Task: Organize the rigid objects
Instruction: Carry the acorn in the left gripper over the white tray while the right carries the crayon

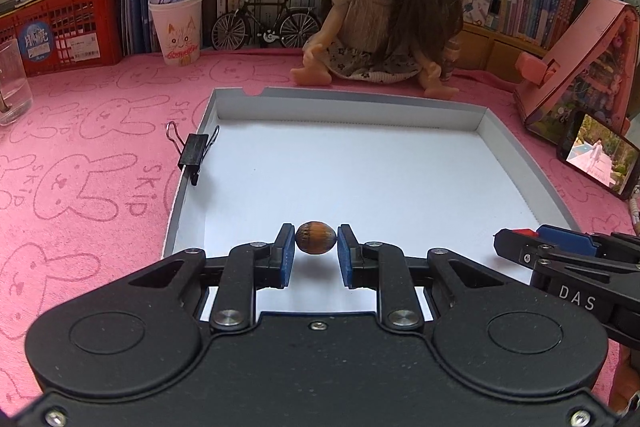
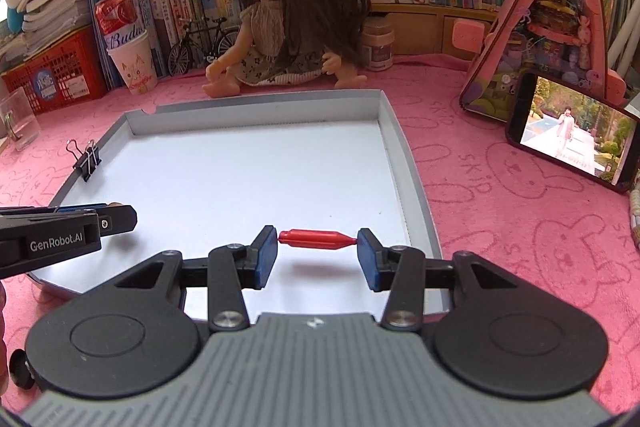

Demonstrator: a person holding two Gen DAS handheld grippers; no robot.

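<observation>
I had the left gripper (image 1: pixel 316 245) pinching a brown nut (image 1: pixel 315 237) and the right gripper (image 2: pixel 317 242) clamping a red peg (image 2: pixel 317 239) endwise, both low-centre over the white tray (image 1: pixel 400 107), needing release next.

Both wrist views look forward-down, close over shared white tray (image 1: pixel 508 143) (image 2: pixel 394 131); doll (image 1: pixel 376 7) (image 2: pixel 288 23) behind.

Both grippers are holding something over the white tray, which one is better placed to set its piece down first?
Probably the left gripper: its brown nut hangs over bare tray floor. The right gripper holds its red piece nearer the tray's right wall.
</observation>
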